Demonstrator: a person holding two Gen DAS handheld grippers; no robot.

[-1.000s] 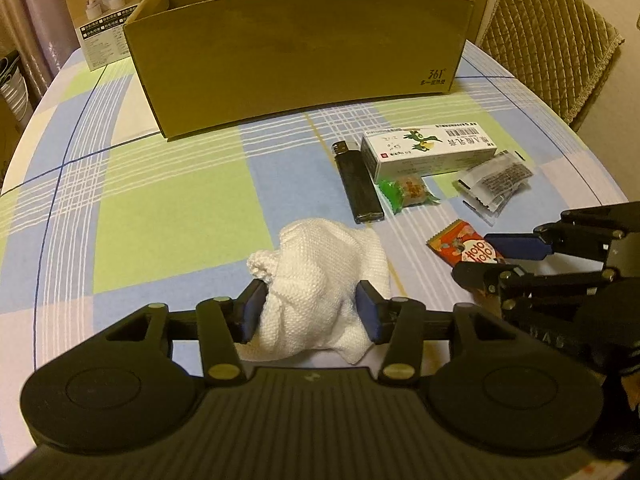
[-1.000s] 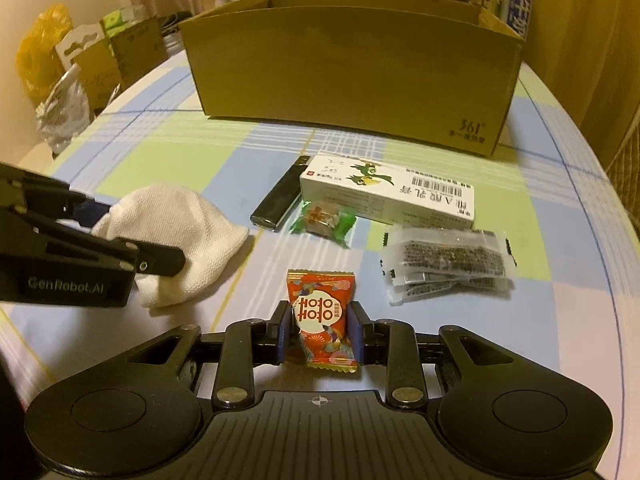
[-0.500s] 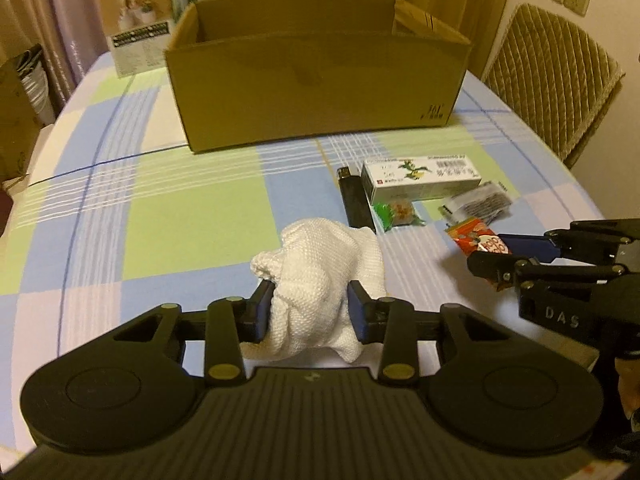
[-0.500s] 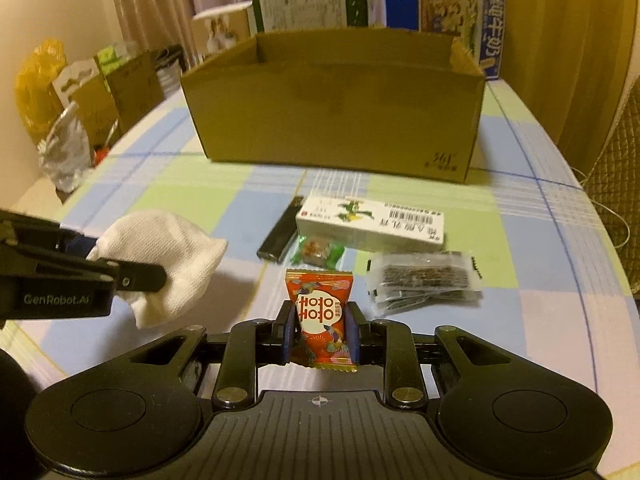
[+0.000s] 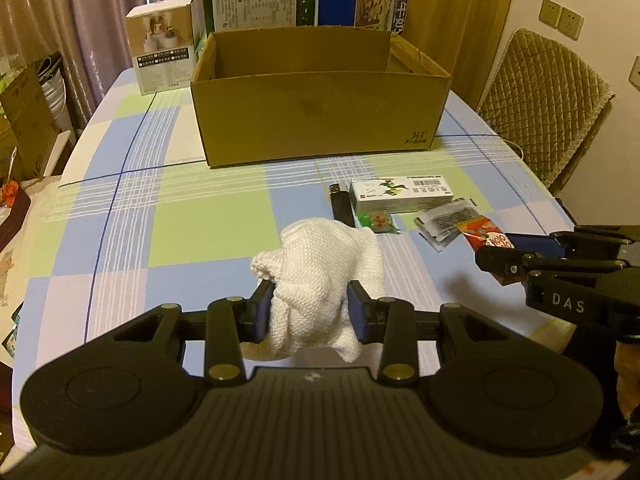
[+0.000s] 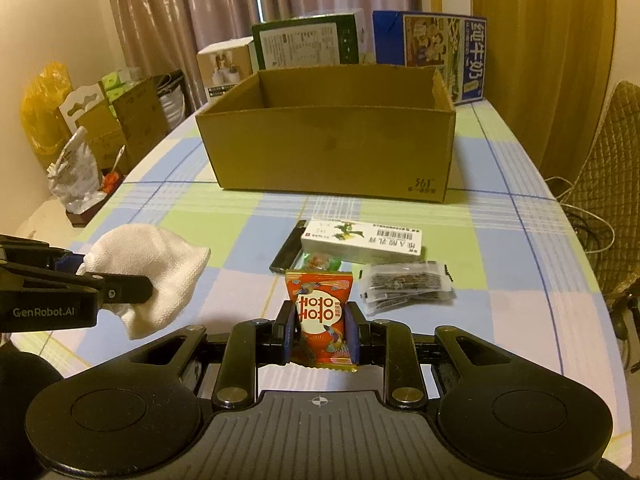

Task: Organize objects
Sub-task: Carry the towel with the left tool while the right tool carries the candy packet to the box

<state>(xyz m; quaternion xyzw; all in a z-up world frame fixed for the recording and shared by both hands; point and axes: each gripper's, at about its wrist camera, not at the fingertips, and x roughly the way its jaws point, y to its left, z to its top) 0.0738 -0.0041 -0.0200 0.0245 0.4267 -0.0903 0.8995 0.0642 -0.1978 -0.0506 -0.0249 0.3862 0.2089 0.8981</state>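
Observation:
My left gripper is shut on a white knitted cloth, held clear above the table; the same cloth shows at the left of the right wrist view. My right gripper is shut on a red candy packet, also lifted; the packet appears at the right of the left wrist view. An open cardboard box stands at the far middle of the table. On the checked cloth lie a black lighter, a white medicine box, a green-wrapped candy and a clear sachet.
Printed cartons stand behind the cardboard box. A quilted chair is at the table's right edge. Bags and boxes crowd the floor on the left. The table has open checked cloth left of the items.
Both grippers have risen and pulled back from the table, lifting the white cloth and the red candy packet; the box interior now shows.

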